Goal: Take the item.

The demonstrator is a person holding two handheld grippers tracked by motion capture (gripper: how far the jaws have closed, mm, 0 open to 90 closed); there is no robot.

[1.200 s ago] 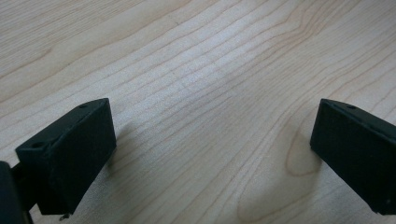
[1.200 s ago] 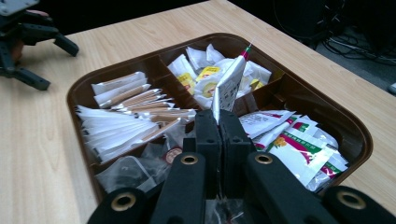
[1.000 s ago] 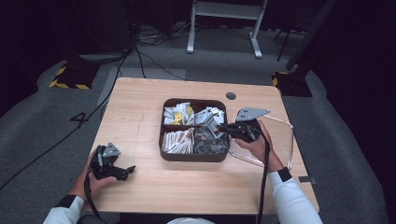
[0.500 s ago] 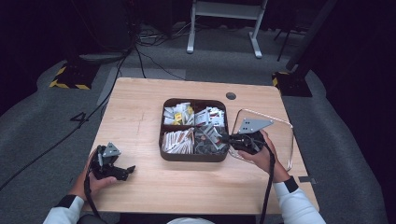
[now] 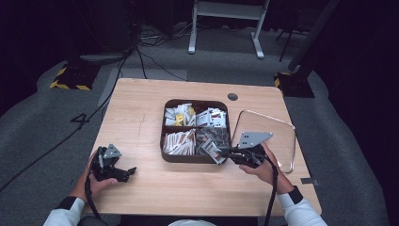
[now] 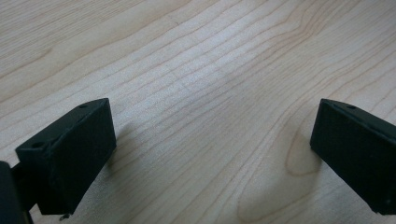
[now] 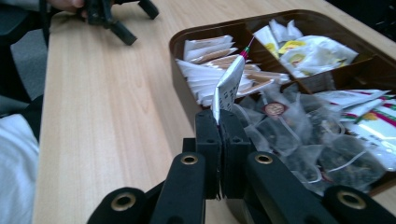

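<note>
Right gripper view: right tool (image 7: pixel 218 122) pinches sachet (image 7: pixel 229 87) edge-on; high view blurs it.

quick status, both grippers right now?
Left gripper: open, holding nothing, resting on the table.
Right gripper: shut on a sachet over the tray.
</note>
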